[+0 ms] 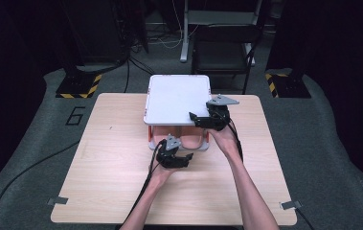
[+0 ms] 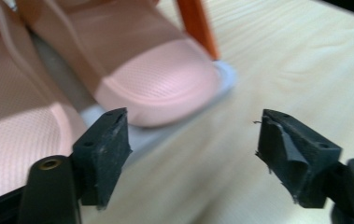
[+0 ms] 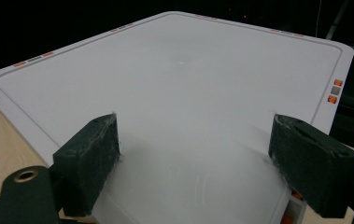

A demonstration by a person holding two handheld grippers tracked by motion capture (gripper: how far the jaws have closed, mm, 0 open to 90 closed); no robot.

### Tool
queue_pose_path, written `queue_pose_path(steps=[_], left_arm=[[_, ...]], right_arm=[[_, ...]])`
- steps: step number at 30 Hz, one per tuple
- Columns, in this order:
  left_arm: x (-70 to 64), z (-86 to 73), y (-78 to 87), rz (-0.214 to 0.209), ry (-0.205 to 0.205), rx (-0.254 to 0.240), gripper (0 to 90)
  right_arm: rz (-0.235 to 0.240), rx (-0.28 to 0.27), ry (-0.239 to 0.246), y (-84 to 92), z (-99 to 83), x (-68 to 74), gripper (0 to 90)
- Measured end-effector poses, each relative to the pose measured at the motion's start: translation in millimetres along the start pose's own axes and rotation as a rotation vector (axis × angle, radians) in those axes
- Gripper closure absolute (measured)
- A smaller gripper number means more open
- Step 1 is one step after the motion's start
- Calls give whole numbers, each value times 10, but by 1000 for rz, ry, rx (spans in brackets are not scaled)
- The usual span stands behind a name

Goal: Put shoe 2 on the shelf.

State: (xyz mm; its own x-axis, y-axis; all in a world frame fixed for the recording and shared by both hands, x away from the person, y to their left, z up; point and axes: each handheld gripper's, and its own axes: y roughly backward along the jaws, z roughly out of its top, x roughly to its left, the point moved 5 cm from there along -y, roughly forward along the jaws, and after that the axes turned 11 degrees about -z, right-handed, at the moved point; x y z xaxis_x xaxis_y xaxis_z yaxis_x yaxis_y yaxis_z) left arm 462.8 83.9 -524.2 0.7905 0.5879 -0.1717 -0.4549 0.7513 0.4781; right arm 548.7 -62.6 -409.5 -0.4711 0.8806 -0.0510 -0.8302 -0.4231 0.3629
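Two pink slippers; one rack

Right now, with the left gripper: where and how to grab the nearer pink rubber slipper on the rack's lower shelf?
Take the pink slipper by its rounded end, which overhangs the shelf edge, coming in level from the person's side. The open left gripper already faces it; the white top panel likely blocks a grab from above.

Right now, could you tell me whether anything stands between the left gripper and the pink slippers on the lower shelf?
Nothing visible does. The left gripper has its jaws open with only bare table between them, and the nearer pink slipper lies just ahead on the lower shelf. The orange post stands behind the slipper's toe, not in the path.
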Motion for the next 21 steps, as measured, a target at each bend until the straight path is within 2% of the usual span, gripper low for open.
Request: queue_pose_path(steps=[2, 4, 6, 10, 12, 13, 17, 21], left_arm=[[-49, -13, 167, -28, 6, -47, 189], [-35, -33, 340, -32, -24, -63, 177], [-5, -47, 570, -45, -14, -100, 168], [77, -103, 988, -39, -47, -132, 163], [141, -162, 1226, -22, -57, -135, 165], [194, -193, 1338, -1, -74, -141, 165], [356, -306, 1745, 76, -79, -184, 165], [491, -423, 2051, 141, -53, -225, 164]], right_arm=[[-5, -8, -22, 45, -21, 12, 156], [-1, -23, -30, 114, -43, 28, 157], [-1, -30, -23, 208, -74, 47, 157], [-10, -49, -8, 437, -188, 58, 158], [-13, -68, -21, 597, -283, 41, 158], [-13, -73, -28, 650, -319, 35, 157], [-33, -102, -60, 931, -567, -38, 157], [-63, -112, -87, 1160, -783, -125, 157]])
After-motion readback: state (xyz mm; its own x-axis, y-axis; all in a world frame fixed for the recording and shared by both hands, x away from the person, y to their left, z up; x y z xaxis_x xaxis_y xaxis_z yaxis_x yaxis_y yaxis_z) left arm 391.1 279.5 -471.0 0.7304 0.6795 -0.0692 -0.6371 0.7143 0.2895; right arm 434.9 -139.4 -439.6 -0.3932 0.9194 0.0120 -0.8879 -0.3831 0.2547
